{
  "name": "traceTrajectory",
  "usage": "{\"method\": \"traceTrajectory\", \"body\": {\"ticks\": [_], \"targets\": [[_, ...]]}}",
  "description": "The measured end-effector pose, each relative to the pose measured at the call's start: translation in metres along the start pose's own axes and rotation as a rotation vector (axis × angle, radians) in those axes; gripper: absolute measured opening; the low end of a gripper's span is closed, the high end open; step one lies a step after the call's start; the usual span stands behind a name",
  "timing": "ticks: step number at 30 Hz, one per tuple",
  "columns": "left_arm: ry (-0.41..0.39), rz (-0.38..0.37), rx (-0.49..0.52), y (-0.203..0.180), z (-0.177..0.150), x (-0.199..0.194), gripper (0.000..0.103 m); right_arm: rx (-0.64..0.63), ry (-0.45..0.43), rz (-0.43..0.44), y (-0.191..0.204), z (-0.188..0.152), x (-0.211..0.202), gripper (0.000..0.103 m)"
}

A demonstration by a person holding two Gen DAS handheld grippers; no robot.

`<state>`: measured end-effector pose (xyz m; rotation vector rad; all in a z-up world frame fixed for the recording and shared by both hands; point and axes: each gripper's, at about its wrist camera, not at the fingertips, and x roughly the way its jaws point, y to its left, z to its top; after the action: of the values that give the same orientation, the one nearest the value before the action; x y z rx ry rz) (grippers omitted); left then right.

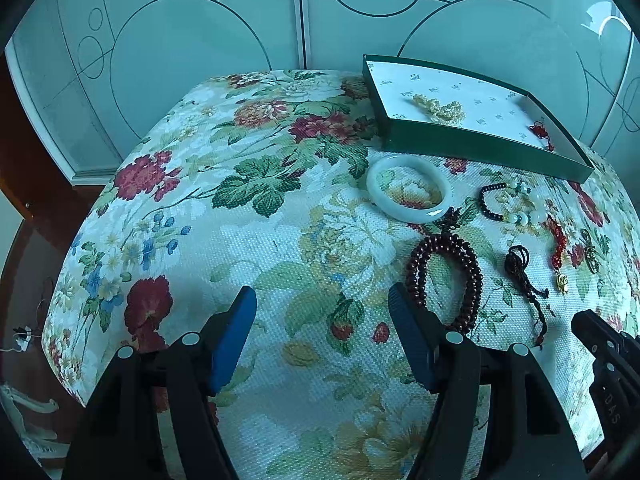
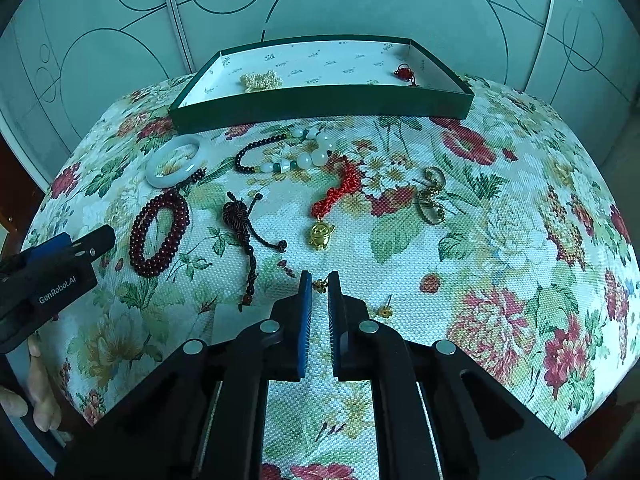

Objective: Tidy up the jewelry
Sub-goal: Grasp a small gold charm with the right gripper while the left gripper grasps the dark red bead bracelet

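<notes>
A: How are your two grippers sitting right now?

B: You are holding the left gripper [image 1: 322, 312] low in the left wrist view with its jaws spread wide, gripping nothing; only the flowered cloth [image 1: 256, 236] on the tabletop is showing between them. Your right gripper [image 2: 320, 280] is sitting at the bottom centre of the right wrist view with its jaws nearly together, a narrow gap between them. A small gold earring [image 2: 320, 285] is lying right at their tips, but you cannot tell whether they are pinching it.

A: Where is the jewelry lying?

B: The green tray [image 2: 320, 102] is standing at the top centre of the right wrist view, and it is holding a pearl cluster [image 2: 261, 81] at its left and a red knot charm [image 2: 405, 73] at its right. Below the tray, on the cloth, the pale jade bangle [image 2: 175, 161] is lying at the left, touching the dark red bead bracelet [image 2: 159, 232] under it. A string of dark and white beads [image 2: 289, 153] is lying near the tray's front wall. The brown cord [image 2: 244, 232] is stretching down the middle left, and the red cord with the gold figure [image 2: 325, 216] is lying just right of it. A gold ring piece [image 2: 431, 197] is lying further right, and a second small gold earring [image 2: 385, 311] is sitting just right of your right gripper.

A: And the left gripper in that view?

B: It is showing at the left edge, beside the dark red bead bracelet.
</notes>
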<state>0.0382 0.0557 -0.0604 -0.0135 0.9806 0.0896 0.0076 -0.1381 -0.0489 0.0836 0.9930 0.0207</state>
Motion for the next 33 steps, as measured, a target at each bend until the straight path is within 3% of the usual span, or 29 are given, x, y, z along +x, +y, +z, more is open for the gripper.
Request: {"method": "traceTrajectory", "body": {"ticks": [10,13,17,33], "targets": [[0.008,-0.051,0.05,-0.031,0.007,0.003,0.068,0.033,-0.029,0.007,-0.019,0.008,-0.005,0.008],[0.016,-0.053,0.061,-0.04,0.01,0.008,0.075,0.049,-0.042,0.012,-0.027,0.012,-0.007,0.008],[0.01,-0.042,0.068,-0.05,0.014,0.014,0.076,0.065,-0.055,0.024,-0.035,0.017,-0.008,0.008],[0.022,-0.072,0.059,-0.066,0.016,0.009,0.08,0.109,-0.075,0.067,-0.052,0.02,-0.011,0.008]]}}
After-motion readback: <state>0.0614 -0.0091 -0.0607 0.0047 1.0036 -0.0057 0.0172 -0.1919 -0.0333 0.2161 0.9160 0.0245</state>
